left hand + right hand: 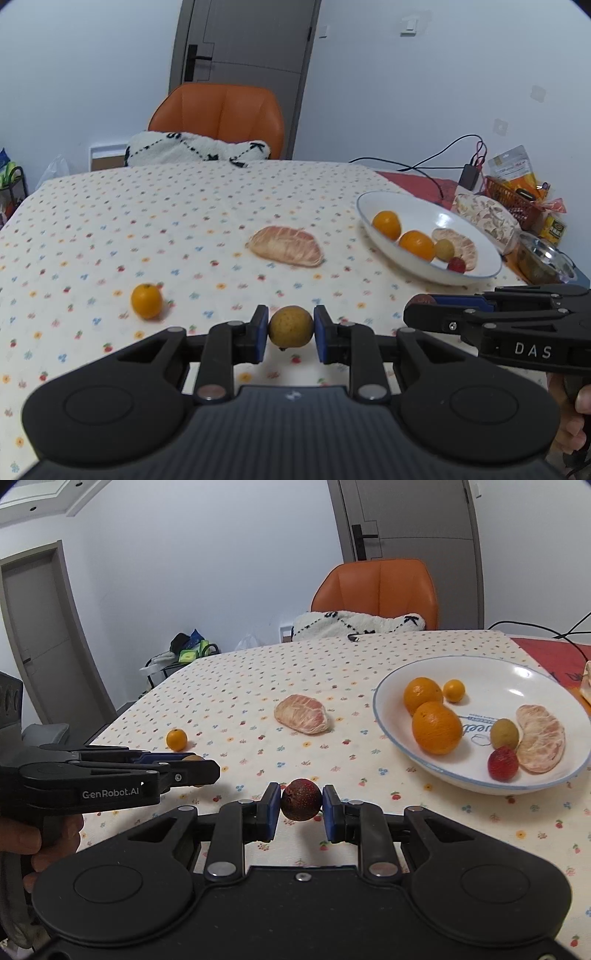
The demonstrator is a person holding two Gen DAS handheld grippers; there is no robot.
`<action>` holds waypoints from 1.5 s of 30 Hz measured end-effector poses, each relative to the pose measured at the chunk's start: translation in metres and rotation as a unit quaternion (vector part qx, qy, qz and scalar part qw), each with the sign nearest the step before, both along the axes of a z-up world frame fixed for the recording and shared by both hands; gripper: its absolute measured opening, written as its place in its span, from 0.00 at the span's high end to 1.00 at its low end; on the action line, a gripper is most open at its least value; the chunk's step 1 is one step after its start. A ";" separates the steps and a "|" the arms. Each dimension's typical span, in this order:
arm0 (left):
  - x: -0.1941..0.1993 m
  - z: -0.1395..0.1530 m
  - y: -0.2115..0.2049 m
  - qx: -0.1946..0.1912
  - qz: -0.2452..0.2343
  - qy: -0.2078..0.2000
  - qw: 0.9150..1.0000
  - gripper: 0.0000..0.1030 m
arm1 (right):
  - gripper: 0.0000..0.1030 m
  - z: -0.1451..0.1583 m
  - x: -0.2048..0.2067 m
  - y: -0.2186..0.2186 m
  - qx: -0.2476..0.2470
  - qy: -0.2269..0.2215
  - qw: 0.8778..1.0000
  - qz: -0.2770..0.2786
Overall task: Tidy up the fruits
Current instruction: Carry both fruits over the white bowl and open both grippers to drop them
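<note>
My left gripper (290,328) is shut on a small yellow-brown round fruit (290,326), held just above the table near its front edge. My right gripper (301,800) is shut on a dark red round fruit (301,799), to the right of the left gripper. A white bowl (532,675) at the right holds two oranges (436,726), a small kumquat, a yellow-green fruit, a strawberry and a peeled pomelo segment. A second peeled pomelo segment (285,246) lies mid-table. A small orange kumquat (146,300) lies at the left.
A table with a flowered cloth (147,221). An orange chair (218,114) with a white blanket stands at the far edge. Cables, a red basket with snack bags (513,188) and a metal bowl (546,258) crowd the right end.
</note>
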State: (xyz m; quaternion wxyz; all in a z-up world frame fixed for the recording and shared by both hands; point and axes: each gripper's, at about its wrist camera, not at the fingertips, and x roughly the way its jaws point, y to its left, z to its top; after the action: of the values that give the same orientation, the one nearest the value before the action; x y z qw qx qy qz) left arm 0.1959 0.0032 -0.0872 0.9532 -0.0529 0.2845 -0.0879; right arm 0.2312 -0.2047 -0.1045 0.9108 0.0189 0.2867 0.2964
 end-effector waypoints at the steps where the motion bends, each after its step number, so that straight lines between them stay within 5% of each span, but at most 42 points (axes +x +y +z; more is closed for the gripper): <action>1: 0.000 0.002 -0.002 0.000 -0.002 -0.002 1.000 0.77 | 0.78 0.001 -0.001 -0.002 0.002 -0.001 1.000 -0.002; 28: 0.023 0.025 -0.082 -0.002 -0.085 -0.040 0.996 0.77 | 0.78 0.025 0.000 -0.066 0.020 -0.045 0.996 -0.074; 45: 0.036 0.027 -0.102 0.002 -0.098 -0.038 0.995 0.76 | 0.78 0.013 0.029 -0.095 0.040 -0.032 0.992 -0.113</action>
State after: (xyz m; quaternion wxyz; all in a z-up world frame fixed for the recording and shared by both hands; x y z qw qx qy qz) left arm 0.2315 -0.0993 -0.0602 0.9501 -0.0196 0.2525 -0.1820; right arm 0.2607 -0.2992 -0.0916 0.9458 0.0775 0.2412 0.2034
